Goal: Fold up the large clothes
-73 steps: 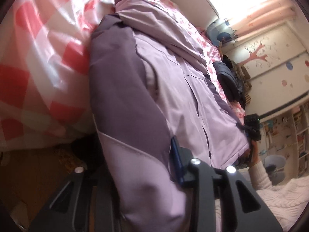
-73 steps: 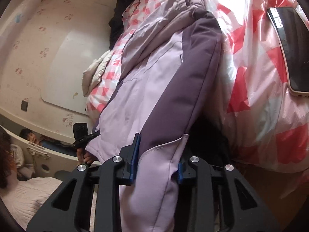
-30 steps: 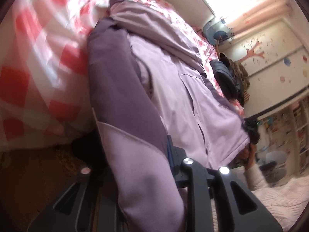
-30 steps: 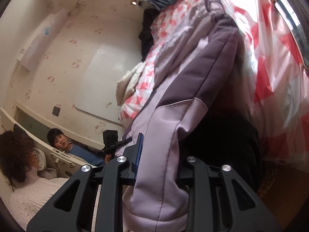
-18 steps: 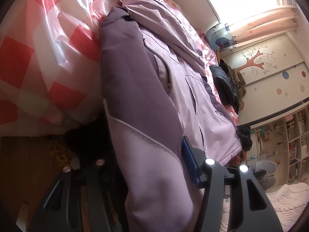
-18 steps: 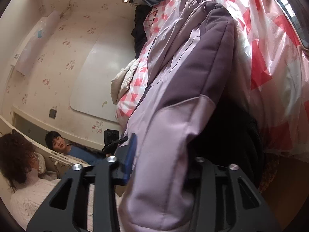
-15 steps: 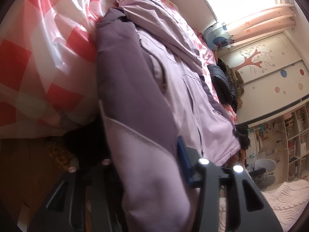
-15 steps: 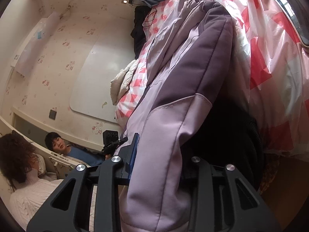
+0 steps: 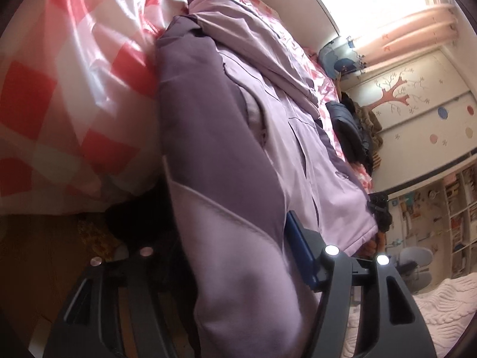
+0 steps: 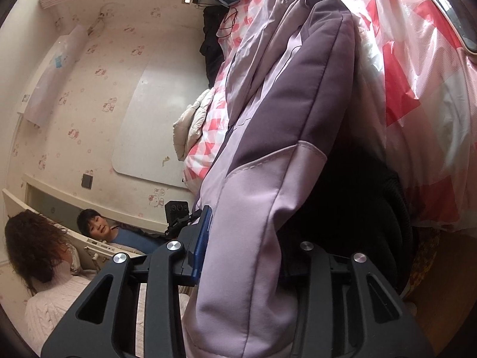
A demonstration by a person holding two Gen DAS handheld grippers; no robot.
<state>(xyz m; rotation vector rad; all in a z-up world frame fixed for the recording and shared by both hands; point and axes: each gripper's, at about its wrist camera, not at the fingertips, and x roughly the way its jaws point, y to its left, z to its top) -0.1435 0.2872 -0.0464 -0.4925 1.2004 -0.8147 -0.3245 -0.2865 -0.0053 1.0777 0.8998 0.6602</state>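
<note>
A large lilac and dark-purple padded jacket [image 9: 268,125] lies along the bed edge on a red-and-white checked cover [image 9: 59,95]. My left gripper [image 9: 226,256] is shut on the jacket's lilac hem corner, which hangs over the bed edge between the jaws. My right gripper [image 10: 253,244] is shut on the opposite lilac hem corner of the jacket [image 10: 283,113], also hanging off the bed. Each gripper shows in the other's view, the right one [image 9: 378,208] at the far hem and the left one [image 10: 179,214] likewise.
Dark clothes [image 9: 348,125] are piled at the far end of the bed. A cream padded garment [image 10: 190,125] lies on the bed edge. A tablet [image 10: 459,6] lies on the cover at right. Two people [image 10: 95,226] are by the wall. Wooden floor [image 9: 35,256] lies below.
Both grippers keep their hold on the hem corners. They have shifted slightly, the jacket hem pulled a little more off the bed edge.
</note>
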